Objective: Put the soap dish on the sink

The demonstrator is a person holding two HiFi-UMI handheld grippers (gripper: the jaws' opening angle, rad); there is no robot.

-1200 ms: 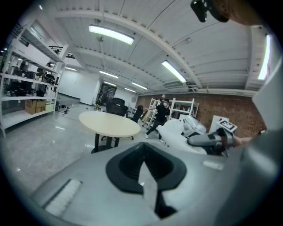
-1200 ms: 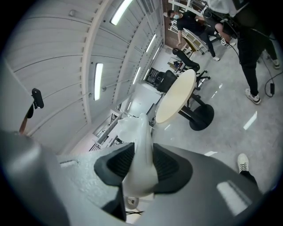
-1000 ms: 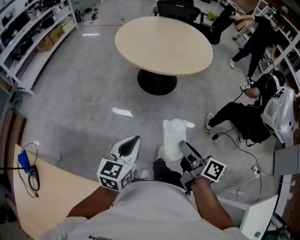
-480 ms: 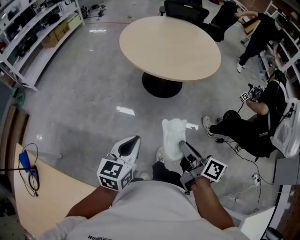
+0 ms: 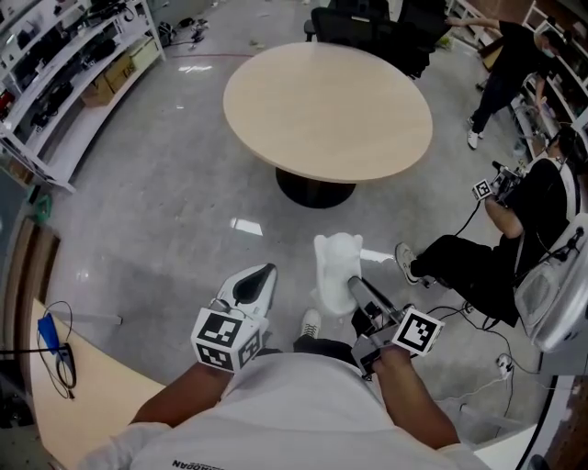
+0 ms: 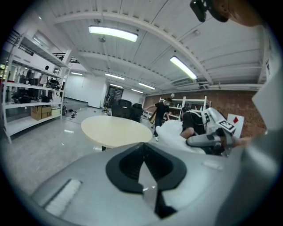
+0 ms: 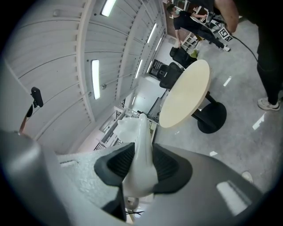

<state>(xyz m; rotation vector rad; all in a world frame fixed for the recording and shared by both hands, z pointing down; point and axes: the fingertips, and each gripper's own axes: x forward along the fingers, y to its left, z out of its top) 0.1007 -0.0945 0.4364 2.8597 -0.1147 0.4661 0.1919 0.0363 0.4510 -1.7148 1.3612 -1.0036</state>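
A white soap dish (image 5: 335, 266) stands on edge between the fingers of my right gripper (image 5: 356, 292), which is shut on it, above the grey floor. In the right gripper view the dish (image 7: 139, 145) fills the gap between the black pads of that gripper (image 7: 140, 165). My left gripper (image 5: 253, 286) hangs beside it to the left, shut and holding nothing. In the left gripper view its jaws (image 6: 143, 165) meet, and the dish (image 6: 177, 132) shows off to the right. No sink is in view.
A round beige table (image 5: 326, 96) on a black foot stands ahead, with black chairs (image 5: 367, 27) behind it. Shelving (image 5: 64, 64) lines the left wall. A seated person (image 5: 496, 248) and floor cables (image 5: 459, 386) are to the right. A wooden counter (image 5: 92, 386) is at lower left.
The floor, the table and the seated person have shifted in the head view as I move across the room. Both grippers keep their pose, the dish still in the right one.
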